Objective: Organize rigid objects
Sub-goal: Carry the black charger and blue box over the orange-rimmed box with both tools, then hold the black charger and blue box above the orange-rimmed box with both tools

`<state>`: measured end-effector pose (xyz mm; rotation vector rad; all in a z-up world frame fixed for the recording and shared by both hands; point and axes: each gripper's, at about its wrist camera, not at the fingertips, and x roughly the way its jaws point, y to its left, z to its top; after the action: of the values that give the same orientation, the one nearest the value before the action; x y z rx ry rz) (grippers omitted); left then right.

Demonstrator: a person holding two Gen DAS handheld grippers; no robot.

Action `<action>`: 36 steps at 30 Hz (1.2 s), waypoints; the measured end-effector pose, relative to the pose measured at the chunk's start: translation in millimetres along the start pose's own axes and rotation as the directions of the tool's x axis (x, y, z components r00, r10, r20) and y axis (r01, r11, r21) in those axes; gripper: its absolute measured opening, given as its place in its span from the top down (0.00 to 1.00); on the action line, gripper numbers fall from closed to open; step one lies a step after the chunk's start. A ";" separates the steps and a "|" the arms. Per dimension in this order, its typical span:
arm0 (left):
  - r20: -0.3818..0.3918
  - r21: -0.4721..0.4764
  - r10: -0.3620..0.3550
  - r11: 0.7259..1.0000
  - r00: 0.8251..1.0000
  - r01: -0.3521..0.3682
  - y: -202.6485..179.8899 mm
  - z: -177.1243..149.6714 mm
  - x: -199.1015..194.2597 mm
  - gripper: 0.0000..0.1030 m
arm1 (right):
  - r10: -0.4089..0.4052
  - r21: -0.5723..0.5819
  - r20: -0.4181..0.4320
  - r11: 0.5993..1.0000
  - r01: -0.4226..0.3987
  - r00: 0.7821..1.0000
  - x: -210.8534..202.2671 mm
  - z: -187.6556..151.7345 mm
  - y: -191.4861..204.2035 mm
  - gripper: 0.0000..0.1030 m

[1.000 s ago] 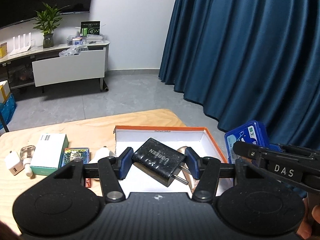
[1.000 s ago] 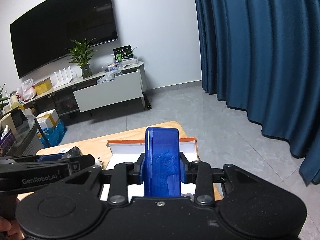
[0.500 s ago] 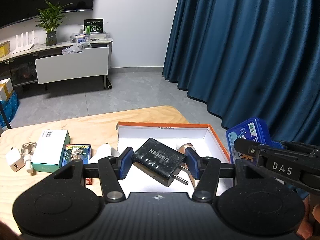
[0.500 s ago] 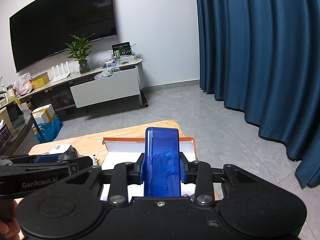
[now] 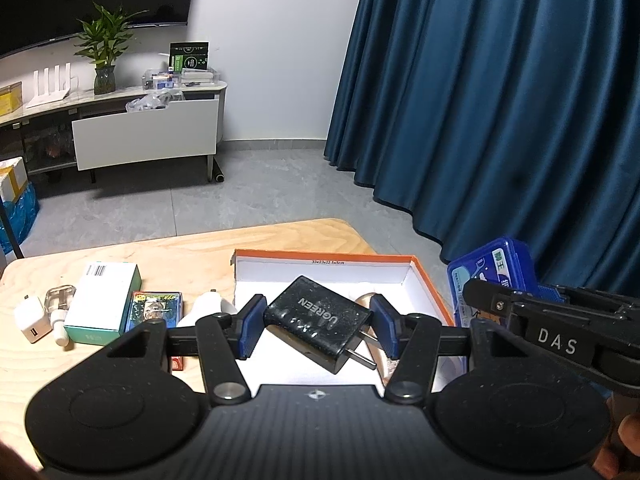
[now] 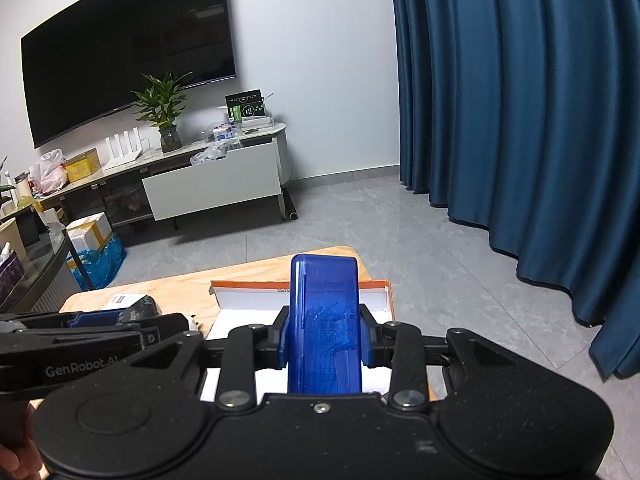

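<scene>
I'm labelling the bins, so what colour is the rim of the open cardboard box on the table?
Orange, around a white inside; the box shows best in the left wrist view.

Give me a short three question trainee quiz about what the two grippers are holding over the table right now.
1. True or false: the left gripper grips a black UGREEN charger.
2. What colour is the case in the right gripper?
3. The orange-rimmed box lies: A) on the floor, B) on the wooden table, C) on the TV cabinet.

Key: 1 true; 2 blue; 3 B.
</scene>
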<state>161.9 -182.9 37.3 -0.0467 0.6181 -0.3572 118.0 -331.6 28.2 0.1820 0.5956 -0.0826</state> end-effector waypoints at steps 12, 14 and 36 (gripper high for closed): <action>0.010 -0.004 0.005 1.000 1.000 -0.005 -0.2 0.2 -1.5 0.45 | 0.000 -0.003 0.007 1.000 0.001 1.000 -5.1 -1.3 -1.5 0.62; 0.010 -0.004 0.004 1.000 1.000 -0.004 -0.5 0.7 -1.6 0.45 | 0.001 -0.004 0.008 1.000 -0.001 1.000 -5.2 -1.3 -1.6 0.62; 0.010 -0.010 0.003 1.000 1.000 -0.003 0.9 0.8 -2.6 0.45 | 0.000 -0.003 0.002 1.000 0.000 1.000 -4.7 -2.8 -2.2 0.62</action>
<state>160.7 -181.3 39.2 -0.0566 0.6101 -0.3508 112.3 -333.1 28.2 0.1793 0.5939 -0.0819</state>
